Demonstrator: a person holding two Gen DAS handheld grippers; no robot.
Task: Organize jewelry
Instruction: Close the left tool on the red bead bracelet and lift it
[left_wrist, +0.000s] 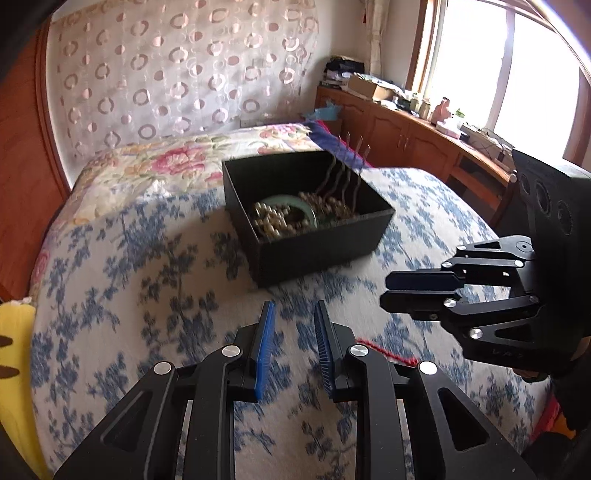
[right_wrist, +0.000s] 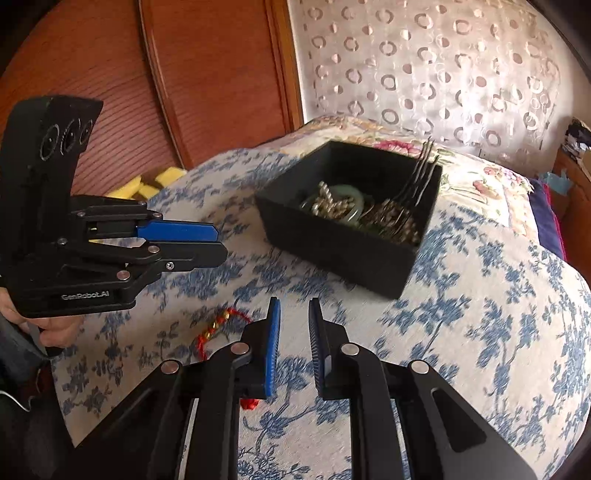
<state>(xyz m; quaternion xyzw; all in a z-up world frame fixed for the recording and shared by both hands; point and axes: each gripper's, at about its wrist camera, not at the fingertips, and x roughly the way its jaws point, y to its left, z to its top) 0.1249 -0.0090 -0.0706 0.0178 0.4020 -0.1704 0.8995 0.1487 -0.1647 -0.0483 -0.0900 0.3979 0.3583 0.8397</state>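
Hovering with jaws slightly parted and nothing between them: left gripper (left_wrist: 293, 314) and right gripper (right_wrist: 294, 310), both angled down over the blue-flowered bedspread (left_wrist: 122, 258). Lying just beneath and between both, loose: 1 red cord bracelet (right_wrist: 218, 326), likely next. Sitting beyond, probably as collection point: black box (right_wrist: 343, 243) holding beads, jade bangle (right_wrist: 349, 194) and hairpins.

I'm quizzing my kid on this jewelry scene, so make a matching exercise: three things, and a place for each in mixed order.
Things:
1. Green bangle
2. Red cord
3. Hairpins

Places:
A. On the bedspread, outside the box
B. Leaning on the box's far wall, tips above the rim
C. Flat among beads in the box

Pairs: 1-C, 2-A, 3-B
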